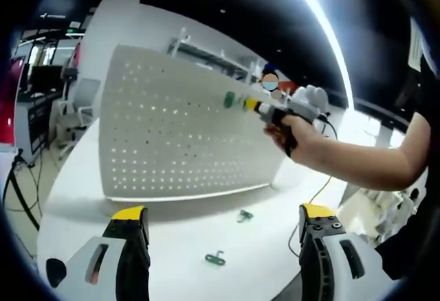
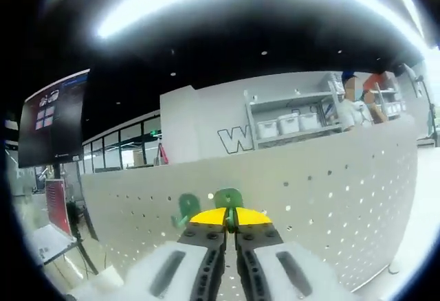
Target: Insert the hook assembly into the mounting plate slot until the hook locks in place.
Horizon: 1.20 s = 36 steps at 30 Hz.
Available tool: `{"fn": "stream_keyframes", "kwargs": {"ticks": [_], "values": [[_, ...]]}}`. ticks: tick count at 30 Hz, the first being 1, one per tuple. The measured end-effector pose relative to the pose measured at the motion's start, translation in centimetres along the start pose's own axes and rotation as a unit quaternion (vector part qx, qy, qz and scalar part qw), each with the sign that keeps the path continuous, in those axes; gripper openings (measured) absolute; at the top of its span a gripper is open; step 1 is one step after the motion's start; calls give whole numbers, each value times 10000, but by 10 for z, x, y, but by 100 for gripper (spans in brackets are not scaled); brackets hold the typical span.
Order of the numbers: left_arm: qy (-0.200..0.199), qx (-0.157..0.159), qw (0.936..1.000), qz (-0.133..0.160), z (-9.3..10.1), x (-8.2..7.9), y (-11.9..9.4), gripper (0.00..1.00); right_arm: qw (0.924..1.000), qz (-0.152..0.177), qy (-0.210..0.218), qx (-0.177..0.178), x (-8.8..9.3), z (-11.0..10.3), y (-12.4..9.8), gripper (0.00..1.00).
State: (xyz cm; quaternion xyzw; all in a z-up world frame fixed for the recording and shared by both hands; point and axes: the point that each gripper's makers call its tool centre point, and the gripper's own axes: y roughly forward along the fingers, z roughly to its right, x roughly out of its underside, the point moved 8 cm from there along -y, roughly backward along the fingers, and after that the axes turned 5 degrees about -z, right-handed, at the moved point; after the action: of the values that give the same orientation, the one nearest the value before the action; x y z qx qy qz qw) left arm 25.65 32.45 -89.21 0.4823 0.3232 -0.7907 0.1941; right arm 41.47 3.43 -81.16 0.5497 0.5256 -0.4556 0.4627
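Up close, right tongs [image 2: 232, 220] clenched on half-hidden green hook [image 2: 228, 198] — at pegboard [image 2: 330, 198], left tongs [image 1: 223, 220] released

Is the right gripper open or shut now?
Shut: the right gripper has its yellow tips together, pinching a green hook against the pegboard.

The left gripper view looks across the desk [image 1: 172, 236] at the pegboard [image 1: 172, 136] from farther back. The right gripper view faces it close up, tilted upward. Both share the pegboard.
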Motion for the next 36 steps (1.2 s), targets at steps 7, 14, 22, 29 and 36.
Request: {"fn": "stream_keyframes", "kwargs": {"ticks": [7, 14, 22, 29, 36], "values": [[-133, 44, 9998, -142, 0, 8, 1, 91, 10000, 32, 62, 25, 0, -1, 2, 0], [-53, -29, 9998, -194, -2, 7, -1, 89, 9999, 108, 102, 62, 1, 2, 6, 0], [-110, -35, 9996, -267, -4, 12, 0, 89, 9998, 175, -1, 76, 4, 3, 7, 0], [-135, -54, 9994, -299, -5, 13, 0, 88, 9997, 208, 5, 89, 6, 3, 11, 0], [-200, -59, 9993, -325, -7, 14, 1, 89, 9995, 164, -183, 187, 4, 2, 11, 0]]}}
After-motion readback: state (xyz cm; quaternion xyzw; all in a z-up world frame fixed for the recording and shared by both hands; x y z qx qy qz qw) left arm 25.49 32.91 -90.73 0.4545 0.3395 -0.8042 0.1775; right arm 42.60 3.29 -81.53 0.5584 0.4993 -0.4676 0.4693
